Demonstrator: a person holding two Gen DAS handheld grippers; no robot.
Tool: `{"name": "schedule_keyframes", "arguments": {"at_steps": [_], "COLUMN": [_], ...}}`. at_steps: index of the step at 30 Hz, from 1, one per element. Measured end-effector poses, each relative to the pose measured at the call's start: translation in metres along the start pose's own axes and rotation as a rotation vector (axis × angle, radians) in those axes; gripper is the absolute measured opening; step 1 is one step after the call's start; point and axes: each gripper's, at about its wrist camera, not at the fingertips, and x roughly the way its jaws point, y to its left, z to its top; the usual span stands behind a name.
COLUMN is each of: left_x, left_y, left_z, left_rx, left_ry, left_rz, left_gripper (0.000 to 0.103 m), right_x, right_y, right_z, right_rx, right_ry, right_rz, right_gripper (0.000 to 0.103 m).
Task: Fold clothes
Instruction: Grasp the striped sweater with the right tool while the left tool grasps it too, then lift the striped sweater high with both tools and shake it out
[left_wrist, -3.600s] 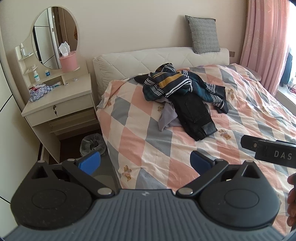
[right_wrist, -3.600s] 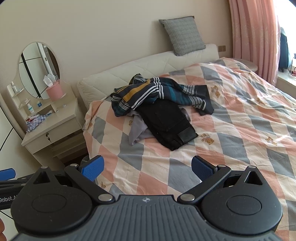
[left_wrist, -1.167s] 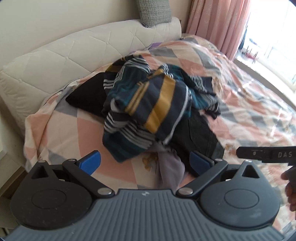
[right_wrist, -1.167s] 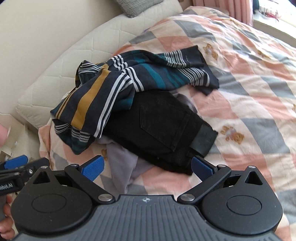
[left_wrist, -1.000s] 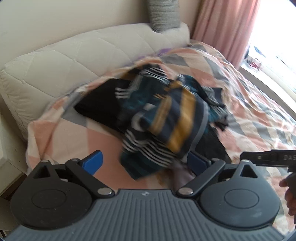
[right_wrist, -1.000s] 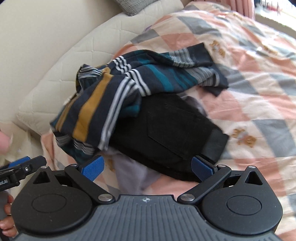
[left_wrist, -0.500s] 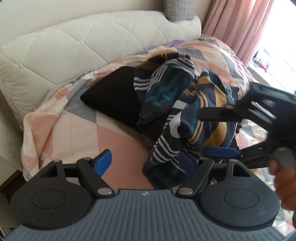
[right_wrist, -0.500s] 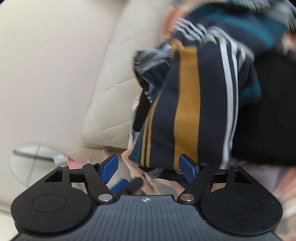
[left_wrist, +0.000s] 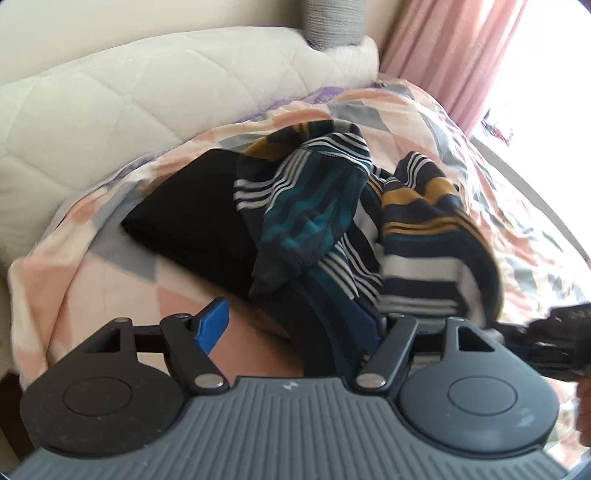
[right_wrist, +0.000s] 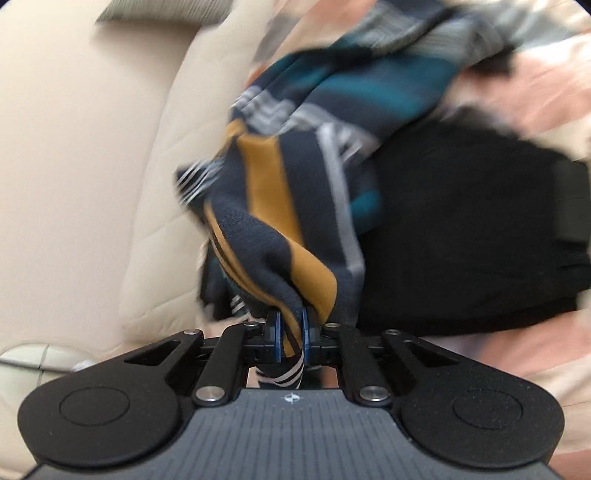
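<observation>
A navy striped shirt (left_wrist: 417, 229) with teal, white and mustard bands is bunched on the bed over black trousers (left_wrist: 195, 214). My left gripper (left_wrist: 295, 325) is open, with a fold of the shirt lying between its blue fingers (left_wrist: 214, 321); the right finger is mostly covered by cloth. In the right wrist view my right gripper (right_wrist: 290, 334) is shut on a mustard-and-navy fold of the striped shirt (right_wrist: 280, 206), which stretches up and away from it. The black trousers (right_wrist: 461, 229) lie to its right. That view is blurred by motion.
The bed has a pink, grey and white checked cover (left_wrist: 92, 280) and a cream quilted headboard (left_wrist: 110, 96). A grey cushion (left_wrist: 332, 22) sits on the headboard; pink curtains (left_wrist: 454, 51) hang at the right. The other gripper's body and a hand (left_wrist: 554, 347) show at the right edge.
My right gripper has shut on a fold of the striped shirt and pulls it. The left gripper has moved closer, so shirt cloth now lies between its open fingers.
</observation>
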Motion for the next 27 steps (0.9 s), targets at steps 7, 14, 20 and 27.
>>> {"name": "schedule_keyframes", "arguments": {"at_steps": [7, 14, 20, 27], "left_x": [0.072, 0.088, 0.062, 0.056], "left_y": [-0.015, -0.008, 0.013, 0.004], "left_z": [0.028, 0.038, 0.042, 0.045], "left_rx": [0.068, 0.045, -0.114, -0.136], "left_ry": [0.051, 0.039, -0.004, 0.005], "left_rz": [0.036, 0.036, -0.086, -0.085], "left_gripper": [0.077, 0.035, 0.014, 0.012], "right_x": [-0.012, 0.009, 0.01, 0.052], "right_y": [-0.032, -0.027, -0.016, -0.016], "right_z": [0.004, -0.006, -0.026, -0.028], "right_rx": [0.091, -0.018, -0.027, -0.046], "right_ry": [-0.067, -0.038, -0.067, 0.073], "right_rz": [-0.008, 0.032, 0.259, 0.041], "right_gripper": [0.014, 0.069, 0.072, 0.011]}}
